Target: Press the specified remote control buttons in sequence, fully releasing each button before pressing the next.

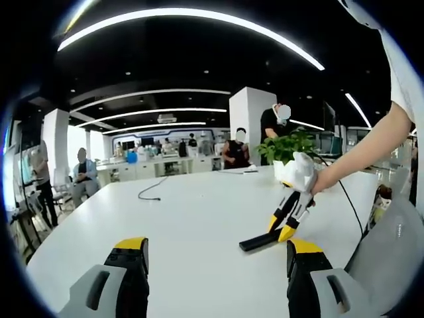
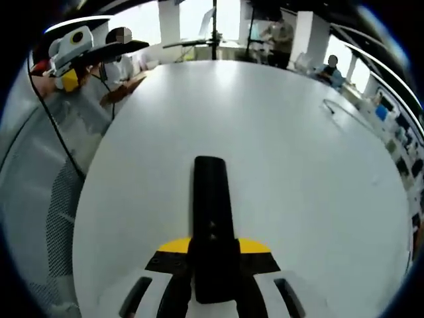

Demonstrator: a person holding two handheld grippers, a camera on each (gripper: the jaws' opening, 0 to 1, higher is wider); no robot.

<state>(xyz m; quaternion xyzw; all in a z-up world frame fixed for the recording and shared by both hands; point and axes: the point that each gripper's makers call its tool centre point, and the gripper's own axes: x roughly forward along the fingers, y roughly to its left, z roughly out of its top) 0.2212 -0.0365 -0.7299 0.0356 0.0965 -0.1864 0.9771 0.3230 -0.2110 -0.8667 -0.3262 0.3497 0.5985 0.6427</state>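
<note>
A long black remote control (image 2: 211, 212) lies on the white table (image 2: 305, 185), pointing away from me. My right gripper (image 2: 213, 255) is shut on its near end, the yellow-tipped jaws tight against both sides. From the left gripper view, that remote (image 1: 260, 240) rests flat on the table (image 1: 192, 212), with the right gripper (image 1: 287, 225) reaching down onto its right end from a person's hand. My left gripper (image 1: 215, 255) hovers over the near table with its jaws wide apart and nothing between them. It also shows far off as the left gripper (image 2: 69, 43).
A potted green plant (image 1: 291, 151) stands behind the remote. A black cable (image 1: 152, 189) lies mid-table, also seen as the cable (image 2: 334, 106). A grey mesh chair (image 2: 46, 199) stands at the table's edge. Several people sit or stand at the far side.
</note>
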